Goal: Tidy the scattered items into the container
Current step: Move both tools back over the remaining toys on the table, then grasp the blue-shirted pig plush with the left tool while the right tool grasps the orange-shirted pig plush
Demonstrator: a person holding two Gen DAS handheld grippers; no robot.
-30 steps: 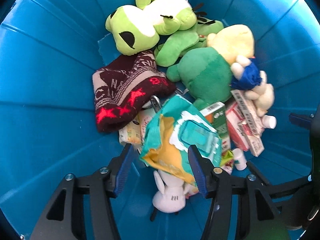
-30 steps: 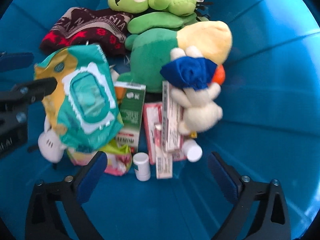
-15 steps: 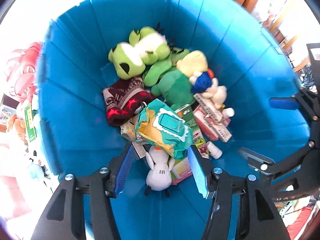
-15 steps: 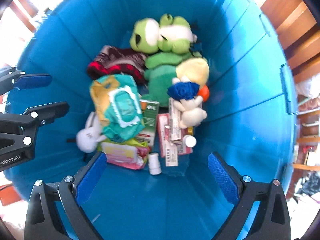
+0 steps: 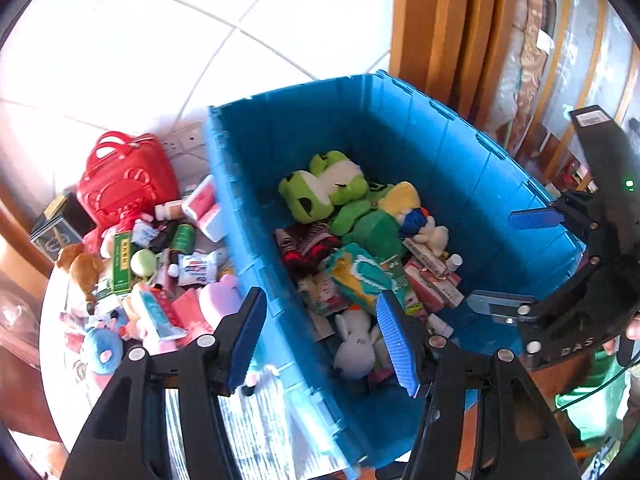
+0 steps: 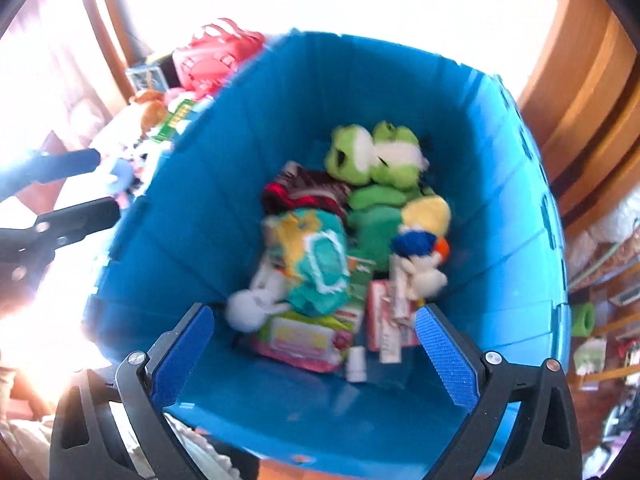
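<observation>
A deep blue bin [image 5: 460,168] is sitting on the floor, its long axis running from the near edge of the left wrist view up toward a wooden door. Inside are lying a green frog toy [image 5: 320,190], a wipes pack [image 5: 356,276] and a white rabbit toy [image 5: 356,344]. More toys and boxes [image 5: 152,272] are lying scattered beside a red bag [image 5: 128,180], just left of the bin. The left gripper [image 5: 320,340] and right gripper [image 6: 316,356] are both hovering above the bin, jaws open, gripping nothing.
</observation>
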